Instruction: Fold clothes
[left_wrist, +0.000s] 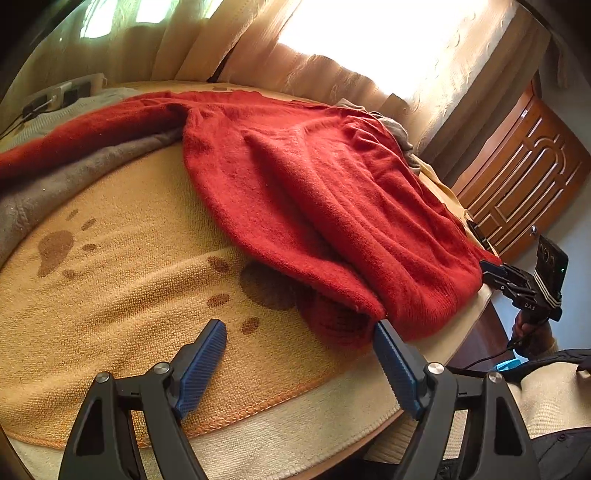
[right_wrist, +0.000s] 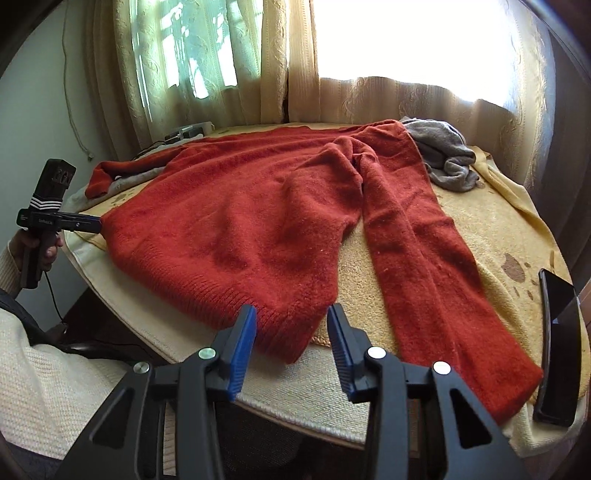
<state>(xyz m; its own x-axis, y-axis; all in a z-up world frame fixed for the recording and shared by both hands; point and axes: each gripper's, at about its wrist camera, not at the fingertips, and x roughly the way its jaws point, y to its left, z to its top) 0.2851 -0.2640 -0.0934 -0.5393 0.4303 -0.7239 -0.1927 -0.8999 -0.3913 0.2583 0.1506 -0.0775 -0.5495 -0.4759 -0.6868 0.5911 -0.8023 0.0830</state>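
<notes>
We see the left tongs (left_wrist: 301, 363) spread wide and gripping nothing. Between their blue pads (left_wrist: 205, 365) lies only the yellow blanket (left_wrist: 122, 295) with brown paw prints. The tip of the right-hand pad sits just at the near hem corner of the red sweater (left_wrist: 332, 206); we cannot tell whether it touches the wool. From the right wrist camera, the same tongs appear side-on at the far hem corner, held in a hand (right_wrist: 35, 245) with a cream sleeve (right_wrist: 48, 376).

The right tongs (right_wrist: 291, 350) stand about half open. The other hem corner of the sweater reaches in between their pads (right_wrist: 242, 354), but we see a gap on both sides, so nothing is clamped. In the left wrist view, they show small at the sweater's right edge, tips against the hem.

The sweater lies spread flat on the blanket, hem towards us. One sleeve runs down alongside the body to the near edge, and the other stretches away to the far left. A grey garment (right_wrist: 447, 162) lies crumpled beyond the shoulder, and more grey cloth shows under the far sleeve. A black phone (right_wrist: 557, 350) rests at the blanket's right edge, near the sleeve cuff. Pale curtains (right_wrist: 424, 103) hang behind, and a wooden door (left_wrist: 524, 177) stands to the right.
</notes>
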